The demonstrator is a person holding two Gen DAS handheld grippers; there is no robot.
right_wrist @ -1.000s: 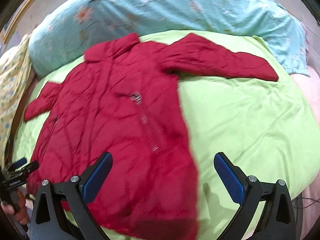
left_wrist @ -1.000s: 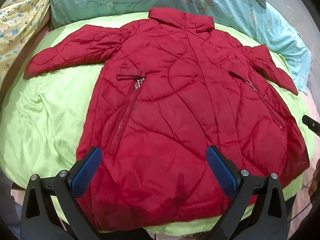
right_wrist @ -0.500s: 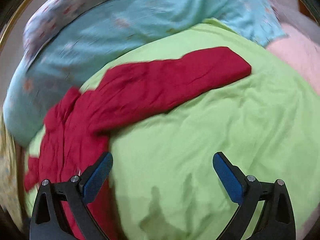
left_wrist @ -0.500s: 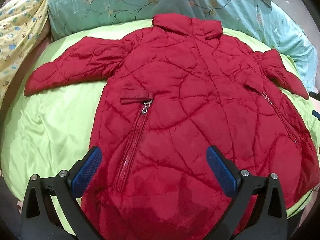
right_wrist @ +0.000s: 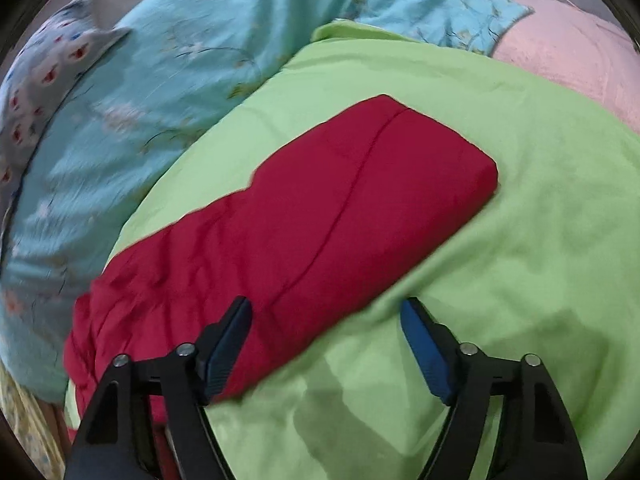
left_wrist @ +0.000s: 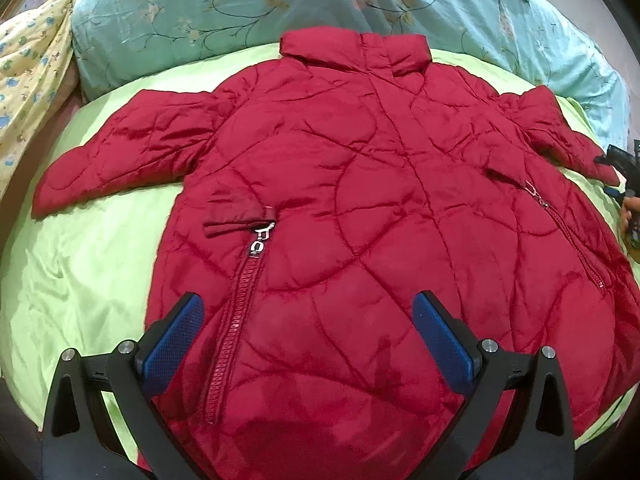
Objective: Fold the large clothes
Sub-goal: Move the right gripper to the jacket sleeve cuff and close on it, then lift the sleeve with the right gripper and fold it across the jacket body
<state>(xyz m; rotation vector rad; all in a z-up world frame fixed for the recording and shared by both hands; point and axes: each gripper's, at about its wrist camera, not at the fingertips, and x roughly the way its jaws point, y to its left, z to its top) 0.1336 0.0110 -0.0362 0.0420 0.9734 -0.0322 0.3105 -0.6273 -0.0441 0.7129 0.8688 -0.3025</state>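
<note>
A red quilted jacket point(left_wrist: 360, 208) lies spread flat, front up, on a green sheet point(left_wrist: 80, 264), collar toward the far side and both sleeves out. My left gripper point(left_wrist: 308, 320) is open and empty, hovering over the jacket's lower hem between the two pocket zippers. My right gripper point(right_wrist: 326, 320) is open and empty, low over the jacket's right sleeve point(right_wrist: 320, 220); its left finger is over the sleeve, its right finger over the sheet point(right_wrist: 540, 240). The right gripper also shows at the right edge of the left wrist view point(left_wrist: 628, 200).
A light blue floral quilt point(left_wrist: 360, 4) lies along the far side of the bed. A yellow patterned cloth point(left_wrist: 24, 80) is at the far left. A pink blanket point(right_wrist: 580, 52) lies beyond the sleeve cuff. A patterned pillow point(right_wrist: 48, 72) sits on the quilt.
My right gripper has swung right and dropped close over the right sleeve. My left gripper has moved in closer over the jacket's lower front. Both stayed open.
</note>
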